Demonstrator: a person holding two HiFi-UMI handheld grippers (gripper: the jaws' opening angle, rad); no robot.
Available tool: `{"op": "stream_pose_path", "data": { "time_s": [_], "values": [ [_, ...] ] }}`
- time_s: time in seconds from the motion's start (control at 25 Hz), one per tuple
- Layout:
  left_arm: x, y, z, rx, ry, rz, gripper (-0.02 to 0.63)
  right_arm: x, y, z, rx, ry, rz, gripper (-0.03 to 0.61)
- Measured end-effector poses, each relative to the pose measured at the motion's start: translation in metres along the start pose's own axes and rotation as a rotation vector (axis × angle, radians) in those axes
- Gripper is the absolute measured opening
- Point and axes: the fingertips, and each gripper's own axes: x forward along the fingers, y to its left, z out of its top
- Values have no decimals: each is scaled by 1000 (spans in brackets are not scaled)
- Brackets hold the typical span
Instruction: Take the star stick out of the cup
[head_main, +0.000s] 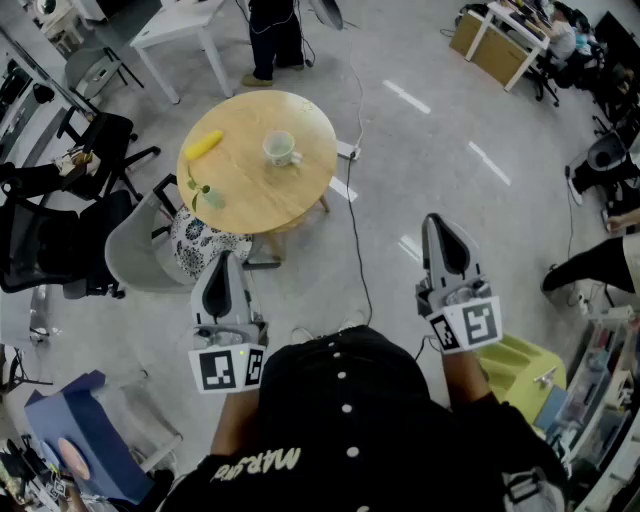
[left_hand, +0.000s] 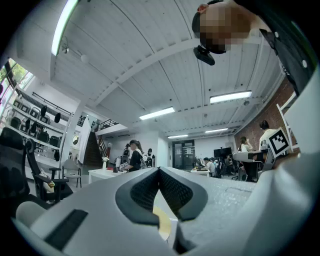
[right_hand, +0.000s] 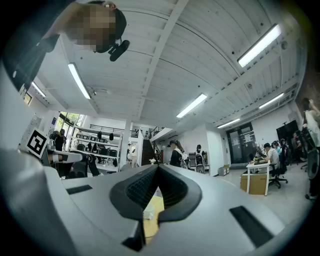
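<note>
Pale grey office floor, with a round light-wood surface (head_main: 300, 190) standing well ahead of both grippers in the head view. Near the middle of that surface, a white handled cup (head_main: 281, 148), upright. Too small to tell from here whether anything stands in it. At the surface's far-left part, a yellow elongated object (head_main: 203, 144), lying flat, apart from the cup. Toward the surface's near-left edge, a thin green stick with a pale bluish-green piece at its end (head_main: 200, 190), lying flat on the wood, well apart from the cup; possibly the star stick, though not clear enough to say.

Just beside the surface's near-left edge, a grey chair with a blue-and-white patterned cushion (head_main: 200, 245). Beyond the surface's far side, a standing person in dark clothes (head_main: 272, 40). From the surface's right side, a thin black cable (head_main: 355, 235) trailing across the floor.

Left gripper (head_main: 226, 265) (left_hand: 160, 172) held short of the surface, pointing toward it, jaws closed with the ribbed black pads meeting at the tip and nothing between them. Right gripper (head_main: 440, 228) (right_hand: 157, 167) also short of the surface and off to its right, jaws closed pad to pad, likewise empty. Below each pair of pads, only a sliver of the wooden top.
</note>
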Motion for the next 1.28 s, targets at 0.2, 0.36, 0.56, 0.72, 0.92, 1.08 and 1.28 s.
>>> {"op": "stream_pose_path", "data": {
  "time_s": [0.2, 0.36, 0.56, 0.72, 0.92, 1.08, 1.28],
  "values": [
    [-3, -1, 1, -1, -1, 2, -5, -1, 3, 1, -8, 3, 5, -2],
    [-4, 0, 1, 0, -1, 4, -5, 0, 6, 1, -11, 1, 13, -2],
    [-5, 2, 0, 1, 1, 8, -5, -3, 10, 3, 57, -41, 47, 0],
    [0, -3, -1, 6, 9, 12, -5, -1, 3, -1, 63, -38, 50, 17],
    [12, -12, -6, 11, 23, 34, -5, 9, -5, -11, 94, 0, 121, 268],
    [22, -28, -11, 16, 26, 73, -5, 12, -24, -20, 81, 8, 158, 276],
    [27, -31, -20, 7, 40, 106, -5, 25, -40, -36, 89, 32, 167, 279]
  ]
}}
